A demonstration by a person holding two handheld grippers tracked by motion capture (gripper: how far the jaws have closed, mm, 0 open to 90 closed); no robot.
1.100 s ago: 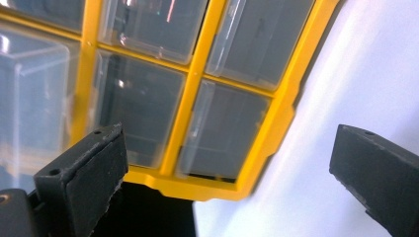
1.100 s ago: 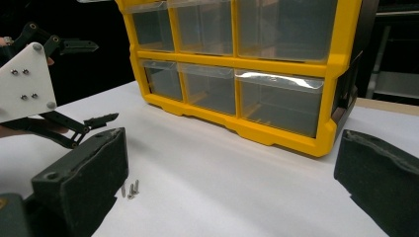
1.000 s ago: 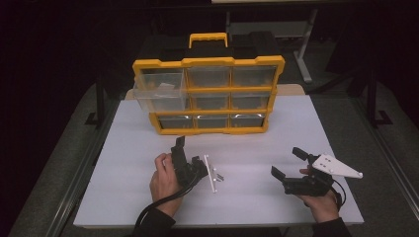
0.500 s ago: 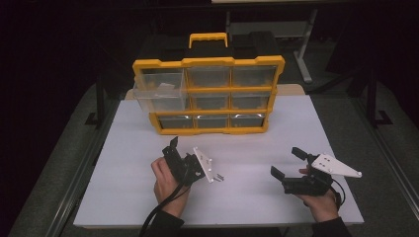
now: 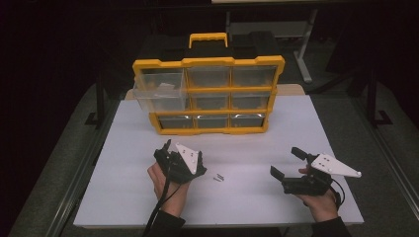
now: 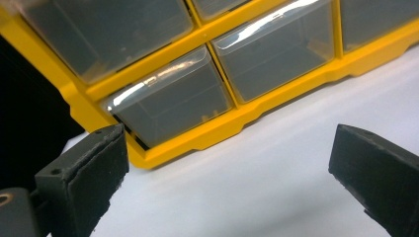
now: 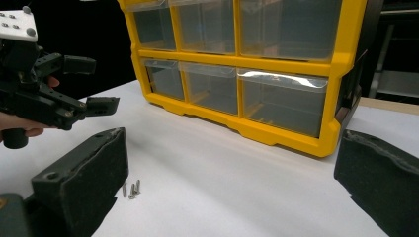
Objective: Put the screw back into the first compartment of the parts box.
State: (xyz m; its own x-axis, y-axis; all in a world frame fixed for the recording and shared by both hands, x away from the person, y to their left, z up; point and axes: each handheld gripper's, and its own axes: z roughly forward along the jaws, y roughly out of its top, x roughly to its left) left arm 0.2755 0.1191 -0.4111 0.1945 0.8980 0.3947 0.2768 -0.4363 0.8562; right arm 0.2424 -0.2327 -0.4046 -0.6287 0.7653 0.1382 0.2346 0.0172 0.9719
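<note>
A yellow organizer [image 5: 207, 94] with clear drawers stands at the back of the white table [image 5: 123, 197]. Its top-left drawer [image 5: 159, 92] is pulled out. Three small screws [image 5: 217, 177] lie on the table between the hands; the screws [image 7: 131, 189] also appear by the right gripper's left jaw. My left gripper [image 5: 164, 149] is open and points at the organizer's bottom-left drawer [image 6: 168, 111], with nothing between its jaws. My right gripper [image 5: 286, 162] rests open and empty at the front right, aimed toward the organizer [image 7: 276, 74] and the left gripper [image 7: 99, 84].
A black carry handle framed in yellow [image 5: 208, 38] tops the organizer. Metal table legs and dark floor lie behind. Bare white tabletop stretches in front of the organizer and between the two hands.
The left gripper has turned and shifted slightly, its white plate swinging to face up. The screws and the right gripper stay where they were.
</note>
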